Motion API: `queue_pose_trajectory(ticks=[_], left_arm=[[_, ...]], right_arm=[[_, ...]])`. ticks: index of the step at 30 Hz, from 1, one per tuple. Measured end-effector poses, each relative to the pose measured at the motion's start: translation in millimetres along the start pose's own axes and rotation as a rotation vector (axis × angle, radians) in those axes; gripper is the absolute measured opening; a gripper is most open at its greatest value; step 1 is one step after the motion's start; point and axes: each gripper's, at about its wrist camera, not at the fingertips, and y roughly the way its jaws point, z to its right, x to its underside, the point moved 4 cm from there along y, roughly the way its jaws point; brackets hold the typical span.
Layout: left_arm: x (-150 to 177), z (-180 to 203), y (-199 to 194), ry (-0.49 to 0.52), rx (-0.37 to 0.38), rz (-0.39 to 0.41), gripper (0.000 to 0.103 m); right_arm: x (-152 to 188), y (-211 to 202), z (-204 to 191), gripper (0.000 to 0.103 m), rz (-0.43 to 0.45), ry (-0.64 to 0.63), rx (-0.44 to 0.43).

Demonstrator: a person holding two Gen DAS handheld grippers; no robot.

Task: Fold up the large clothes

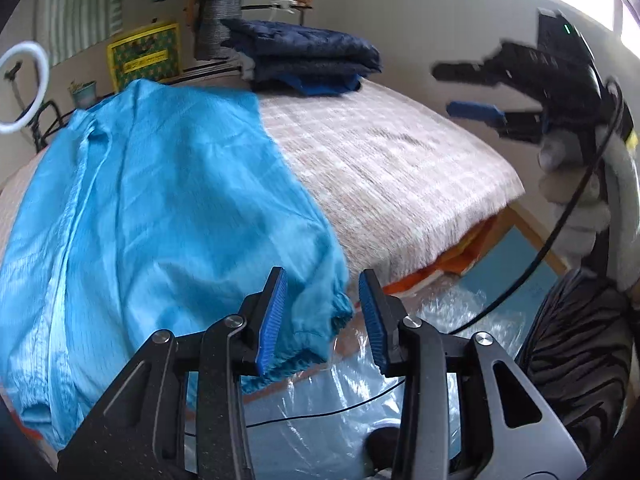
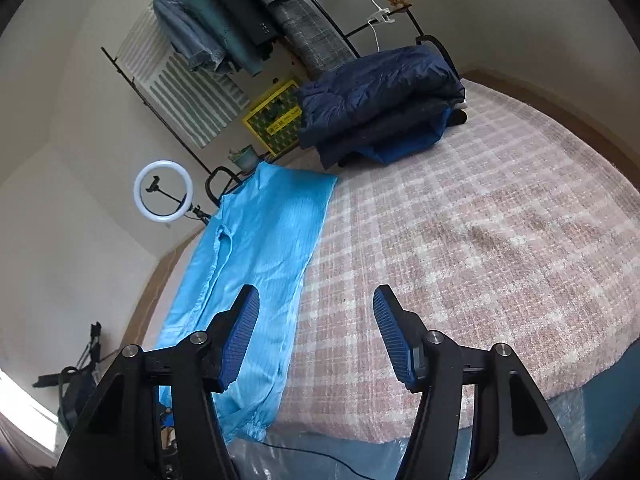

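Both my tongs stand open with nothing between their pads: my left gripper [image 1: 323,316] hangs above the elastic cuff of the light blue garment [image 1: 160,208]. My right gripper [image 2: 316,336] hovers over the checked blanket [image 2: 460,240], beside that garment lying folded lengthwise along the bed's left edge.

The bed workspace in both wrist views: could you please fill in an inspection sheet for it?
Surface: bed with a pink checked cover, mostly bare on the right.
Job's things: light blue garment lying folded lengthwise along the left side, cuff at the near edge.
Clutter: folded dark blue clothes stacked at the far end.
Grippers: left gripper open over the cuff; right gripper open, nothing between its fingers.
Cables: black cable across clear plastic below the bed edge.
Surroundings: clothes rack, ring light.
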Motion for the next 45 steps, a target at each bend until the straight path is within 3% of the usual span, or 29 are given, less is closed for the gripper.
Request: queue_pose_trajectory(ticks=[1, 3, 8, 11, 13, 15, 16, 18, 23, 26, 32, 38, 39, 41, 42, 45], left_arm=[[1, 8, 4, 0.035, -0.003, -0.012, 0.052], [1, 20, 10, 0.106, -0.026, -0.011, 0.06], [3, 35, 37, 0.248, -0.149, -0.042, 0.061], [7, 30, 52, 0.256, -0.179, -0.077, 0.059], [9, 20, 61, 0.229, -0.182, -0.096, 0.04], [10, 15, 59, 0.205, -0.131, -0.074, 0.034], [9, 14, 57, 0.2, -0.112, -0.068, 0.02], [6, 9, 51, 0.158, -0.077, -0.069, 0.009], [-15, -21, 24, -0.084, 0.047, -0.028, 0.008], [-23, -35, 6, -0.169, 0.081, 0.018, 0.007], [-28, -44, -19, -0.212, 0.096, 0.073, 0.007], [-27, -46, -22, -0.239, 0.12, 0.078, 0.007], [-26, -47, -21, -0.244, 0.126, 0.078, 0.007], [-24, -48, -22, -0.25, 0.13, 0.08, 0.007], [-24, -48, -22, -0.252, 0.133, 0.08, 0.007], [-20, -57, -24, -0.288, 0.147, 0.086, 0.007]], right_arm=[[0, -1, 1, 0.06, 0.001, -0.002, 0.001], [0, 0, 3, 0.06, -0.001, 0.001, 0.004], [1, -1, 5, 0.06, -0.007, 0.01, -0.001], [2, 0, 4, 0.06, -0.012, 0.001, -0.003], [3, 2, 3, 0.06, -0.019, -0.003, -0.011], [4, 8, 2, 0.06, -0.04, 0.004, -0.039], [3, 11, 1, 0.06, -0.052, 0.008, -0.052], [2, 22, -1, 0.06, -0.076, 0.014, -0.071], [-9, 71, -12, 0.06, -0.173, 0.0, -0.089], [-20, 116, -14, 0.06, -0.239, 0.052, -0.113], [-16, 209, 13, 0.061, -0.347, 0.285, -0.1], [-34, 248, -5, 0.06, -0.318, 0.356, -0.169], [-36, 255, -8, 0.055, -0.321, 0.367, -0.173], [-36, 269, -14, 0.029, -0.338, 0.38, -0.17], [-35, 276, -17, 0.005, -0.353, 0.378, -0.152], [-37, 287, -32, 0.001, -0.348, 0.299, -0.026]])
